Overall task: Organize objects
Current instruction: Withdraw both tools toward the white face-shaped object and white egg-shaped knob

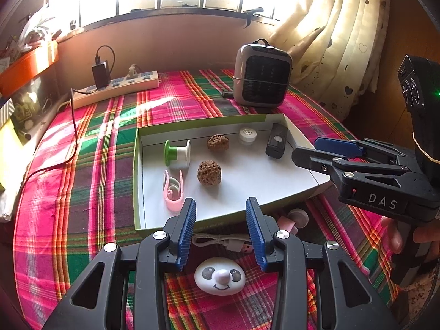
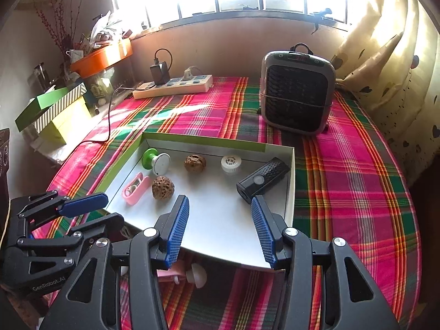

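Directly below the spread jaws of the left gripper (image 1: 220, 233), on the plaid tablecloth (image 1: 82, 192), lies a white face-painted pebble (image 1: 219, 275), with a coiled cable (image 1: 220, 240) just ahead of it and pink mushroom-shaped pieces (image 1: 295, 218) ahead and to the right, against the near wall of the box. All three lie outside the shallow box lid (image 1: 139, 181) and are, by judgement, the items left to sort. The left gripper is released and grips nothing; its position straddling the pebble suggests that this is the next pick.

Ahead of both tools, the box lid already holds a green-and-white spool (image 1: 177, 152), a pink cable clip (image 1: 173, 189), two walnuts (image 1: 209, 173) (image 1: 217, 142), a white cap (image 1: 247, 135) and a black remote (image 1: 277, 140), spaced apart rather than heaped.

The right gripper (image 2: 220, 228) hangs over the near edge of the lid, jaws likewise apart and empty, the remote just beyond its right finger. Its placement leaves the left tool free access to the pebble.

Beyond the lid stand a small heater (image 2: 297, 93) and a power strip (image 2: 173, 85), apparently not part of the sorting.
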The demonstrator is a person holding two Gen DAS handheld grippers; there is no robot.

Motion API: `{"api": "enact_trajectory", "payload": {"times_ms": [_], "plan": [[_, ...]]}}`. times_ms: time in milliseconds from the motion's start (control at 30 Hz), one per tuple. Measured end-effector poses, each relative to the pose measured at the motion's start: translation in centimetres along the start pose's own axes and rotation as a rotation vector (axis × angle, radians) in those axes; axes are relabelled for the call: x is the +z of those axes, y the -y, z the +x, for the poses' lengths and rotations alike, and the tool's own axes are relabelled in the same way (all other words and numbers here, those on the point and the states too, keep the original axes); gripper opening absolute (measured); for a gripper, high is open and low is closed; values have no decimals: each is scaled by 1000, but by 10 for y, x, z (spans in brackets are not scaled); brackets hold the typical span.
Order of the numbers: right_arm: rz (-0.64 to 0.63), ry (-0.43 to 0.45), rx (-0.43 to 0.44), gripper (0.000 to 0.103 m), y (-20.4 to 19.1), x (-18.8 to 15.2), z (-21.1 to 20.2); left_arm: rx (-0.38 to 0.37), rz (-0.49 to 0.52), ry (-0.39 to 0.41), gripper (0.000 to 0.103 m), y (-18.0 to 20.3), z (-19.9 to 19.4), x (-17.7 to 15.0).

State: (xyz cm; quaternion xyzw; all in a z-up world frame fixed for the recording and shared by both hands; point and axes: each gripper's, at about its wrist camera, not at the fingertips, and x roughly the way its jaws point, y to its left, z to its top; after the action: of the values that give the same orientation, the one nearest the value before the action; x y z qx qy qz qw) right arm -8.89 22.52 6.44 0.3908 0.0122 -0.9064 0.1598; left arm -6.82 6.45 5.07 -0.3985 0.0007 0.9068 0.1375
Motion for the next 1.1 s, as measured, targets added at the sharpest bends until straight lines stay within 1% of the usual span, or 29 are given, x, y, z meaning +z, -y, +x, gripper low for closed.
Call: {"api": "enact_trajectory", "payload": {"times_ms": [200,300,400,500,567,633,667,767,833,933,1100], "plan": [[-1,10,4,48,4,-13,-16,-6,-26,2,36,-7,-9,-12],[-14,14,-13,48,8,-18,-29,0,-41,3,37,-12,-14,-16],[-31,18,-24,48,13,-20,-45,-21,-64,4,39,-18,-17,-21],[-78,12,-51,48,17,-22,-64,-39,-70,-14,41,-20,-15,-26],[-116,-6,-77,48,19,-24,-75,-42,-70,-27,42,-20,-14,-31],[-157,-33,-103,48,21,-30,-81,-60,-81,-39,43,-22,-12,-36],[-169,-51,-105,48,22,-34,-80,-71,-86,-46,44,-22,-10,-38],[-176,-89,-115,49,23,-46,-68,-69,-85,-63,45,-21,-5,-43],[-151,-105,-94,49,22,-54,-57,-74,-94,-70,46,-20,-3,-45],[-111,-115,-33,49,16,-60,-39,-79,-97,-79,47,-20,-1,-48],[-88,-127,5,49,4,-64,-18,-85,-106,-103,47,-22,5,-53]]}}
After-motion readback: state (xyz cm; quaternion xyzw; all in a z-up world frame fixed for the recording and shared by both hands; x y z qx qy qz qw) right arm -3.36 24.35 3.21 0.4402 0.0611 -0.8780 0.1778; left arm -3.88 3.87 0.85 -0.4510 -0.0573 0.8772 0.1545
